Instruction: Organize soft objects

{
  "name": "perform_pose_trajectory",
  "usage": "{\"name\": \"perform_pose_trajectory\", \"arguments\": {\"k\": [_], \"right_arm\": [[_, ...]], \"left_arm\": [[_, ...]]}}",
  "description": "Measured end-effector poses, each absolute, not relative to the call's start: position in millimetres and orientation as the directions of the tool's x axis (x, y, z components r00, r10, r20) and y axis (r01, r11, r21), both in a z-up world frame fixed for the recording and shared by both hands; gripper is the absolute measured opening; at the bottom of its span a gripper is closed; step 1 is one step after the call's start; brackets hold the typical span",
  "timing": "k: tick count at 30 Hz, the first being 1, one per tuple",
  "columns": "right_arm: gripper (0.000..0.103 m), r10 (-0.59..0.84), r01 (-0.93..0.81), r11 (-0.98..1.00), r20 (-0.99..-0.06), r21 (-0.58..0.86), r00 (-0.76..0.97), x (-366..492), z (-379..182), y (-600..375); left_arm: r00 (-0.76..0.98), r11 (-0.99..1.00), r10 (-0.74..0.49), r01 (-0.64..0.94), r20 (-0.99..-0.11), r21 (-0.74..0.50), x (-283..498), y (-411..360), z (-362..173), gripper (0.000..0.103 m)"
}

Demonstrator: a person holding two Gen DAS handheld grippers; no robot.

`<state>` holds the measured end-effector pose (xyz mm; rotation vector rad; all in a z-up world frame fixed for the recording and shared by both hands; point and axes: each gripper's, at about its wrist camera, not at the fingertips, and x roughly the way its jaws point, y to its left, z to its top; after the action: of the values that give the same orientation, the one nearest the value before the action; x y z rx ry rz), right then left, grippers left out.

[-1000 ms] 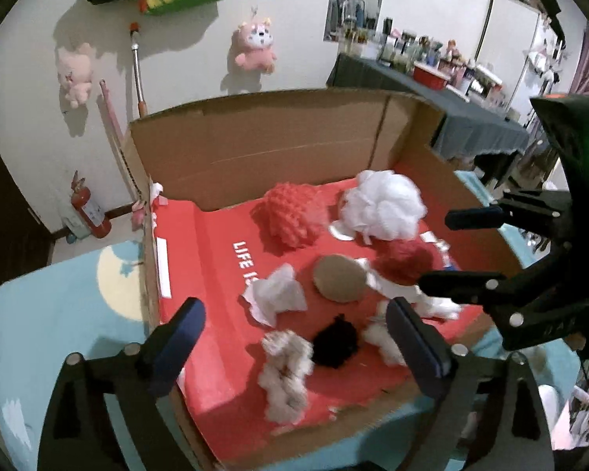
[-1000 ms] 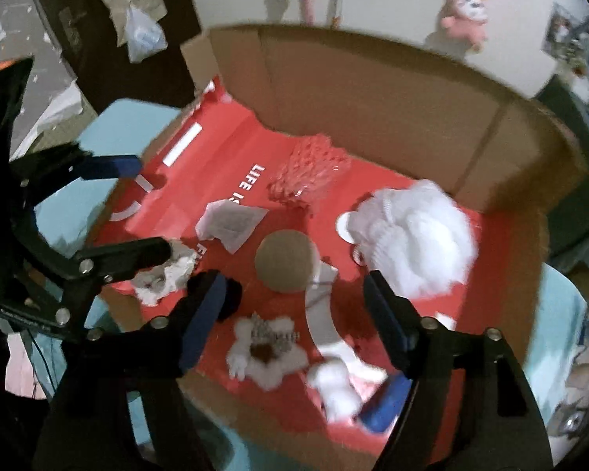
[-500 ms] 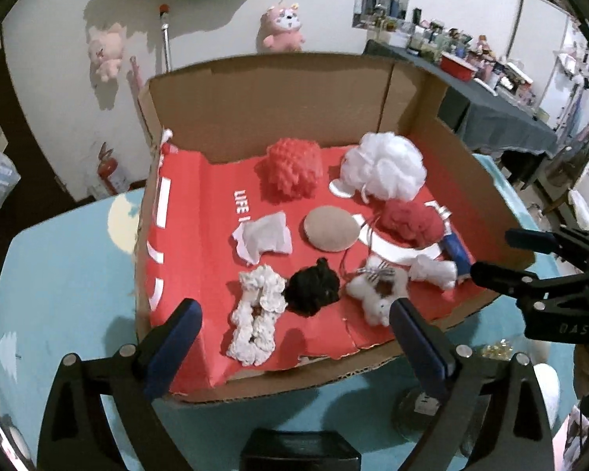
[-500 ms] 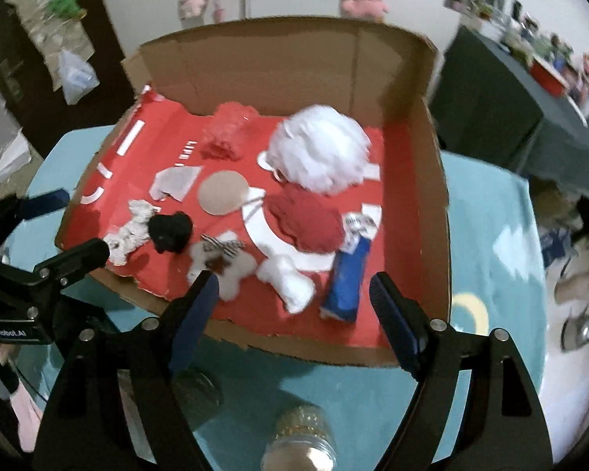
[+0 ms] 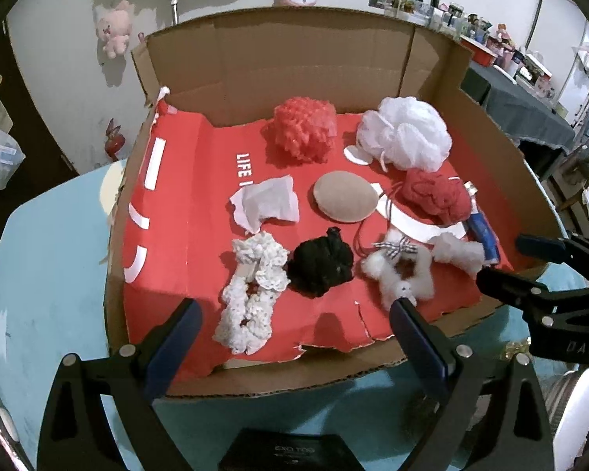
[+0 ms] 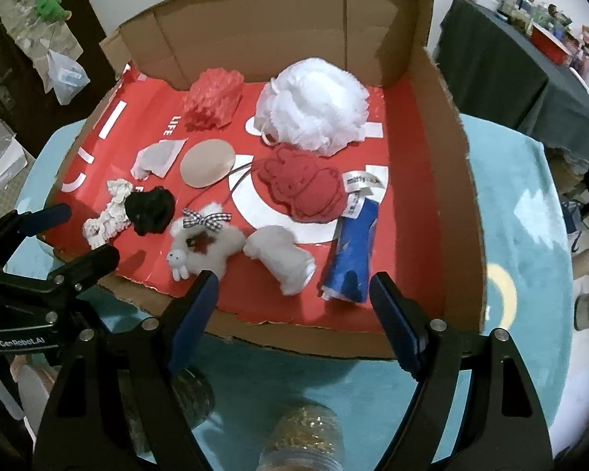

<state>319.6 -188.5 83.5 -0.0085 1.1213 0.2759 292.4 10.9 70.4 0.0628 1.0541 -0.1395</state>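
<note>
Both your claws, left claw (image 5: 294, 320) and right claw (image 6: 292, 288), are spread apart and empty, low in frame. Soft items sit mid-frame in the cardboard box (image 5: 278, 51) on the table (image 5: 51, 274): white loofah (image 5: 406, 137), black scrunchie (image 5: 320, 267).

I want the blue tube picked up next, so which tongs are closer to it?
Right. The right tongs hang open just outside the box's near edge, with the blue tube almost straight ahead. The left tongs are open further left, facing the black scrunchie.
</note>
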Motion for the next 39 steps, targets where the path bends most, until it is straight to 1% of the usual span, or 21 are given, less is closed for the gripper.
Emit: {"name": "perform_pose_trajectory", "arguments": {"k": [7,14,23,39], "right_arm": [[0.079,0.200,-0.210,0.970,-0.896,0.124,0.396,321,74,-188],[0.079,0.186,-0.211,0.971,-0.900,0.109,0.393,320,72,-186],[0.079,0.181,-0.210,0.972,-0.901,0.104,0.394,318,71,-187],[0.079,0.183,-0.210,0.972,-0.898,0.105,0.400,317,71,-187]], "left_arm": [[0.455,0.990,-0.077,0.137,-0.887,-0.016,293,11,57,0.098],[0.466,0.992,-0.063,0.130,-0.883,-0.002,294,12,58,0.098],[0.454,0.991,-0.081,0.132,-0.887,-0.023,297,11,60,0.098],[0.443,0.991,-0.072,0.131,-0.893,-0.015,297,11,57,0.098]]}}
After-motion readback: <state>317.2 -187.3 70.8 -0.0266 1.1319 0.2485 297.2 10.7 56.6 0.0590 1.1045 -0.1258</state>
